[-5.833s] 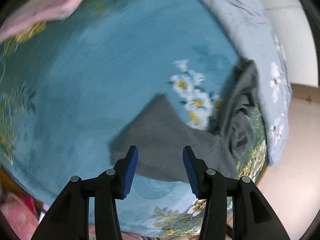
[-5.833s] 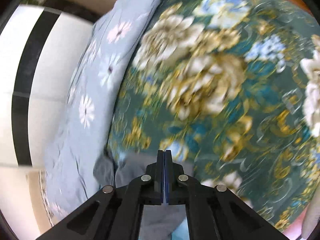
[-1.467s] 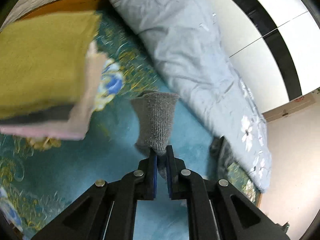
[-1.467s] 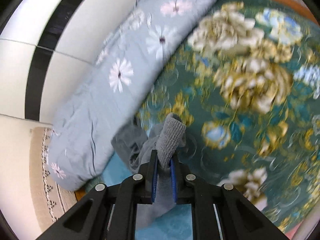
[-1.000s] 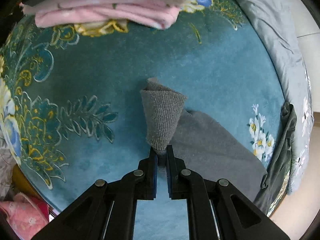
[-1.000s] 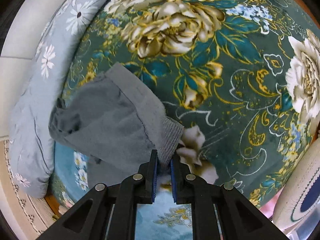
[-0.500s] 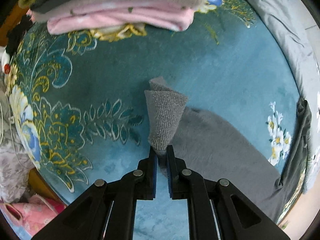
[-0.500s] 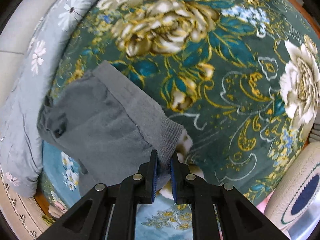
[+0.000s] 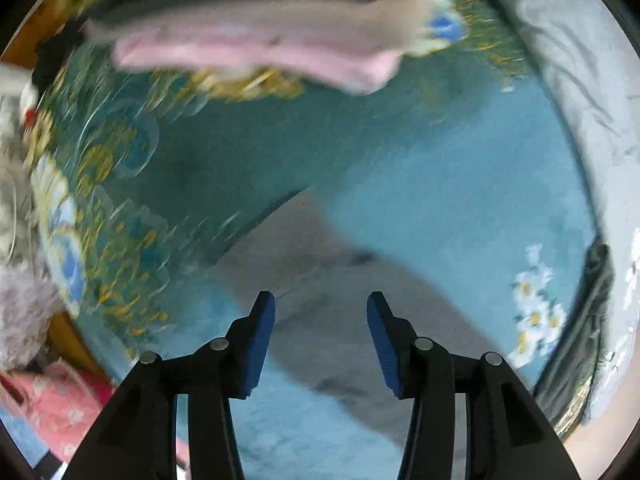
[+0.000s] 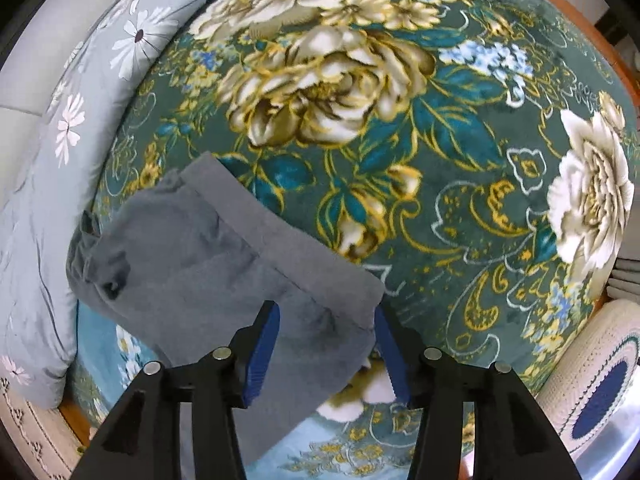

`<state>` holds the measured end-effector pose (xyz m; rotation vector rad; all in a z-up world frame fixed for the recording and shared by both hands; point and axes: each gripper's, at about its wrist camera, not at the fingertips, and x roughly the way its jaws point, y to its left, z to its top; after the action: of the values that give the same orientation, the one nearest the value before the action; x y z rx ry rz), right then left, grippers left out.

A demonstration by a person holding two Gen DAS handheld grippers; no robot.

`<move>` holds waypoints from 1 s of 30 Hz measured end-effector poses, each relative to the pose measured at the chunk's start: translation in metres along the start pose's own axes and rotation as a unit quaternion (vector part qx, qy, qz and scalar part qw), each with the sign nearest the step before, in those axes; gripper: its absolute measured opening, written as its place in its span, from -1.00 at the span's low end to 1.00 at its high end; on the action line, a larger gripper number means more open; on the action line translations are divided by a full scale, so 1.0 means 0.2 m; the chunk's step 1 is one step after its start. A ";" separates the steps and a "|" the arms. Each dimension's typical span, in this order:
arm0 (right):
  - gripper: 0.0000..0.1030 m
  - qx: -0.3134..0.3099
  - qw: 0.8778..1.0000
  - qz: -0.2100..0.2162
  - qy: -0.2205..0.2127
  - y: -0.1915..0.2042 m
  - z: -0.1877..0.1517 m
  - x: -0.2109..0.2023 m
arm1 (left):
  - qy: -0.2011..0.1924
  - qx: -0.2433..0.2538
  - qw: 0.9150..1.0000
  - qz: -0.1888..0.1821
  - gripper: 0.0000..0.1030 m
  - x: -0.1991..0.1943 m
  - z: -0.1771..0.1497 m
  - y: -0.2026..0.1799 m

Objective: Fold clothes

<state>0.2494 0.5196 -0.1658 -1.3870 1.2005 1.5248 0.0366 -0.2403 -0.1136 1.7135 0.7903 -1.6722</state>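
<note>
We see the floral bedspread [image 10: 460, 184] covering the bed, and on it the grey garment [image 10: 224, 280] lies flat, near the pale blue quilt [image 10: 44, 184]. A stack of folded clothes [image 9: 256, 36] already sits at the far side, so we judge several pieces are done and this one is only laid out, its folds still to make. In the right view its long axis runs diagonally, from upper left to lower right. The left gripper [image 9: 320, 332] and the right gripper [image 10: 326, 350] have just been opening; both stand half apart above the cloth and hold nothing.

Bed's got a teal floral blanket [image 10: 440, 128] on it. Grey garment [image 10: 224, 272] lies flat there, folded stack [image 9: 256, 28] further up, pale blue duvet [image 10: 44, 168] alongside.
</note>
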 end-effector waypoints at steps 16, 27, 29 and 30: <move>0.16 -0.170 0.982 0.074 0.039 0.64 0.00 0.04 | 0.107 0.094 0.954 -0.263 0.16 0.43 0.09 -1.87; 0.16 -0.115 0.991 0.034 0.054 0.40 0.06 0.08 | 0.116 0.121 0.962 -0.215 -0.86 0.70 0.10 -2.30; 0.16 -0.115 0.991 0.033 0.052 0.40 0.08 0.08 | 0.104 0.133 0.961 -0.220 -0.89 0.66 0.09 -2.31; 0.16 -0.117 0.991 0.034 0.052 0.40 0.08 0.08 | 0.086 0.146 0.958 -0.232 -0.90 0.61 0.07 -2.32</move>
<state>0.1668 0.5114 -0.1689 -1.6091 1.1705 1.7027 -0.3281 0.0430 -0.2444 2.0090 1.1435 -2.0512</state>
